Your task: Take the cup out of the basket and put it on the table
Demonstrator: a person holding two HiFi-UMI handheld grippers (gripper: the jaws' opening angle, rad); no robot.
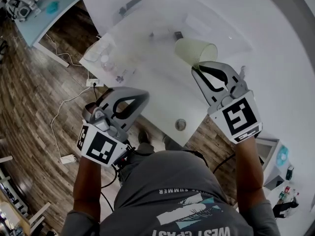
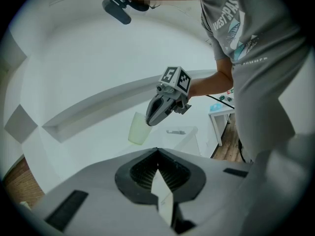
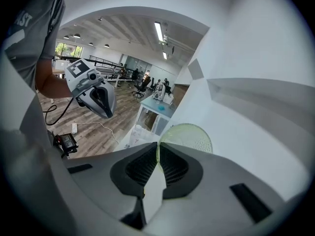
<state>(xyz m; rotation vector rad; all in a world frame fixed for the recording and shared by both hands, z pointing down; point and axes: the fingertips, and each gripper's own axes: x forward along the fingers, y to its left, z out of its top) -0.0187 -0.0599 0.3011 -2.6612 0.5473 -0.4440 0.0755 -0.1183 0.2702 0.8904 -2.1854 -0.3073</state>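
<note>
The pale green translucent cup (image 1: 194,51) hung tilted on its side above the white table (image 1: 162,92), its rim pinched in the right gripper (image 1: 199,68).

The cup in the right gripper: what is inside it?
Nothing shows inside the cup, only its bare, pale green inner surface. The right gripper pinches the rim, and its fingers cover the lower part of the inside.

Dark wood-plank floor (image 1: 29,97) fills the left of the head view, and a white power strip (image 1: 69,158) lies on it at lower left. A pale blue desk (image 1: 42,18) stands at upper left, near the broad white tabletop (image 1: 246,23). In the right gripper view, long ceiling lights (image 3: 158,31) run across the upper middle over an open office, with bright windows (image 3: 66,49) at far left.
</note>
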